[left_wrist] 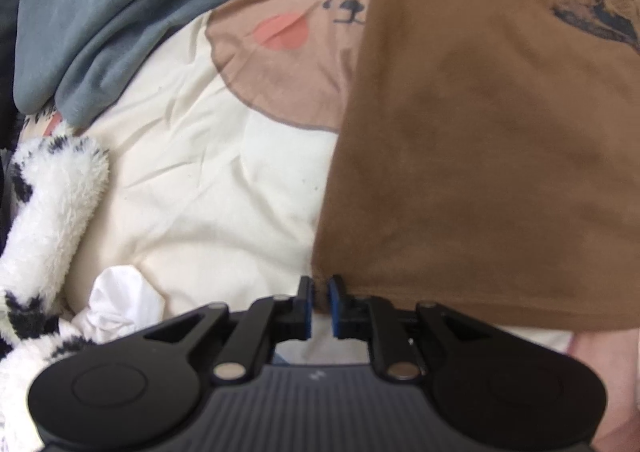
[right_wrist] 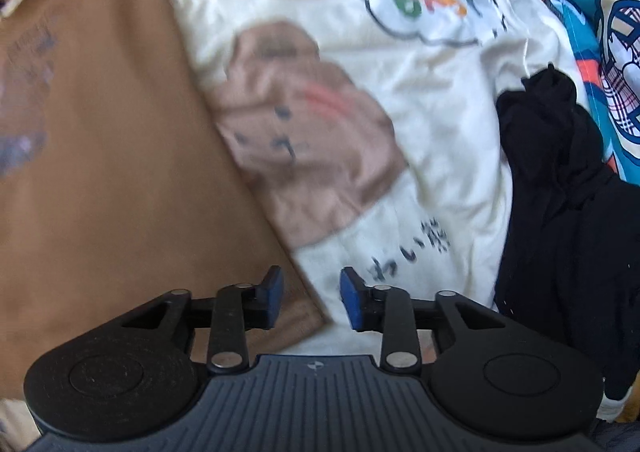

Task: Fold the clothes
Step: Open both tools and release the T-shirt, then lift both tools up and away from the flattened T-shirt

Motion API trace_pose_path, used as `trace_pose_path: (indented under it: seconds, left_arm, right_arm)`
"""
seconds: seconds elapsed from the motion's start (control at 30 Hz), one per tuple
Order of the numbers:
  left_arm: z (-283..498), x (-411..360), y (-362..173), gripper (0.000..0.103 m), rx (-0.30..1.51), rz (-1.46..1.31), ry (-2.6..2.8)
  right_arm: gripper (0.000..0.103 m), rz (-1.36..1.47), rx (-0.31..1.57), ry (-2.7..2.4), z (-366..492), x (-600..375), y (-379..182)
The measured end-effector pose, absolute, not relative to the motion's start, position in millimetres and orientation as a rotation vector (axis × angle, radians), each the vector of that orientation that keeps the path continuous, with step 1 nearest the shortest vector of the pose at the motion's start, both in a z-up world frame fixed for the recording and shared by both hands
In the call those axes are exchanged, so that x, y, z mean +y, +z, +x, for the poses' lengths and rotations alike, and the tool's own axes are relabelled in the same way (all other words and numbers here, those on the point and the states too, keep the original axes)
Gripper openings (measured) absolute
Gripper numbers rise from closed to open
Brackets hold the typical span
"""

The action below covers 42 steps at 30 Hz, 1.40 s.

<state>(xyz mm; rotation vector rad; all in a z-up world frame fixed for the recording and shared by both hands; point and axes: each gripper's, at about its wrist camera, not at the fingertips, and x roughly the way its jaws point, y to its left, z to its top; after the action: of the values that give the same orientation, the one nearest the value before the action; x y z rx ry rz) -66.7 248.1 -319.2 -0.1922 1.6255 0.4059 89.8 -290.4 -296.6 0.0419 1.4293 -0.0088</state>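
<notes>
Left tool (left_wrist: pixel 319 294): pads a narrow slit apart at the corner of the brown shirt (left_wrist: pixel 480 152); whether they pinch its hem cannot be told.
Right tool (right_wrist: pixel 311 294): pads plainly apart, nothing between them, above the brown shirt's corner.
Brown shirt: one, flat on the cream bedsheet (left_wrist: pixel 200 192), its straight edge running diagonally.
Other clothes: one grey-blue garment (left_wrist: pixel 120 12), one fluffy white-and-black piece (left_wrist: pixel 48 192), one black garment (right_wrist: pixel 560 212).
Open room: bare sheet left of the shirt's edge.
Containers: none seen.
</notes>
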Motion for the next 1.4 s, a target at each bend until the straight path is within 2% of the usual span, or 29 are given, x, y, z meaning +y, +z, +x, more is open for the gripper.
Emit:
trace_pose_path:
  seconds: [0.03, 0.2, 0.37, 0.43, 0.53, 0.63, 0.67, 0.87, 0.93, 1.0, 1.07, 1.4]
  left_arm:
    - [-67, 248, -313, 0.011, 1.614, -0.189, 0.411]
    - [-67, 254, -281, 0.014, 1.55, -0.216, 0.43]
    - [-58, 261, -242, 0.026, 1.49, -0.221, 0.439]
    - [-56, 266, -227, 0.031, 1.462, -0.228, 0.444]
    - [-55, 275, -224, 0.034, 1.423, -0.242, 0.449]
    - [-52, 277, -206, 0.042, 1.389, -0.26, 0.457]
    - [-51, 277, -201, 0.048, 1.382, -0.268, 0.462]
    - [-42, 272, -166, 0.052, 1.331, -0.273, 0.464]
    - [-41, 270, -154, 0.053, 1.306, -0.281, 0.462]
    - [-39, 268, -145, 0.057, 1.288, -0.281, 0.461]
    - [-37, 267, -137, 0.063, 1.268, -0.277, 0.462]
    - [-37, 277, -116, 0.063, 1.205, -0.293, 0.453]
  right_arm:
    - [0.043, 0.045, 1.416, -0.004, 116, -279, -280]
    - [0.044, 0.081, 1.364, 0.031, 138, -260, -243]
    - [0.047, 0.131, 1.318, 0.066, 137, -256, -216]
    - [0.05, 0.165, 1.296, 0.069, 134, -258, -204]
    - [0.057, 0.217, 1.261, 0.05, 130, -262, -189]
    - [0.068, 0.225, 1.23, 0.077, 127, -261, -173]
    - [0.069, 0.229, 1.219, 0.086, 126, -260, -168]
    - [0.07, 0.285, 1.141, 0.101, 122, -258, -139]
    - [0.072, 0.303, 1.12, 0.111, 120, -256, -131]
    - [0.079, 0.312, 1.096, 0.125, 117, -254, -123]
    - [0.081, 0.303, 1.07, 0.132, 114, -253, -116]
    - [0.081, 0.273, 1.044, 0.083, 111, -248, -97]
